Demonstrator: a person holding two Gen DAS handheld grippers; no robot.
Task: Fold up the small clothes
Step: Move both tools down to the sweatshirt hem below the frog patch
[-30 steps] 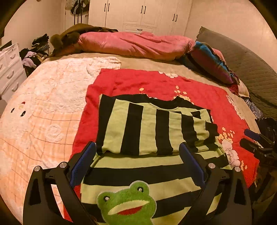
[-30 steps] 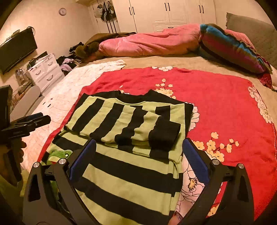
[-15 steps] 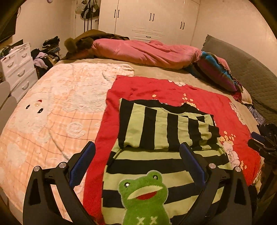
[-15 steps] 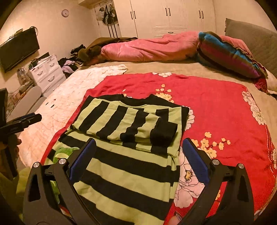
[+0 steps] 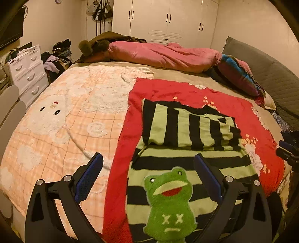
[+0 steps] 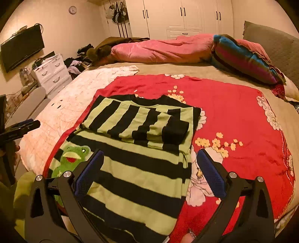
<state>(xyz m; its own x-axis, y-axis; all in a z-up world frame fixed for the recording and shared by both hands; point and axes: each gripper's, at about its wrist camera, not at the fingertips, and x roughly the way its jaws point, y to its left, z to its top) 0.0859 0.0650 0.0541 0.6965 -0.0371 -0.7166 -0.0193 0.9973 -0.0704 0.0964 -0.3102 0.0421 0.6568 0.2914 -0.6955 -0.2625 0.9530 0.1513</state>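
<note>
Between your left gripper's (image 5: 148, 175) two blue-padded fingers, spread wide and holding nothing, you see one green plush frog patch (image 5: 169, 201) sewn on the single striped sweater (image 5: 186, 155). Your right gripper (image 6: 150, 172) also stands wide apart and empty, hovering over the sweater's lower stripes. You have one garment to deal with: green with black bands, lying flat on one red floral blanket (image 6: 233, 115), its upper part folded down so two layers show, and one black cuff (image 6: 174, 130) resting on the folded part towards your right. The frog's belly carries two small x marks and a short dash; no readable writing or brand shows anywhere.

Further out, one peach blanket with a white bear face (image 5: 61, 119) lies beside the red one on your left. Beyond them you can count one pink duvet (image 5: 164, 56), one striped pillow (image 6: 244, 58), one white chest of drawers (image 6: 51, 72), one wall television (image 6: 21, 48), one round clock (image 6: 72, 9) and a white wardrobe (image 5: 168, 20) with several doors
</note>
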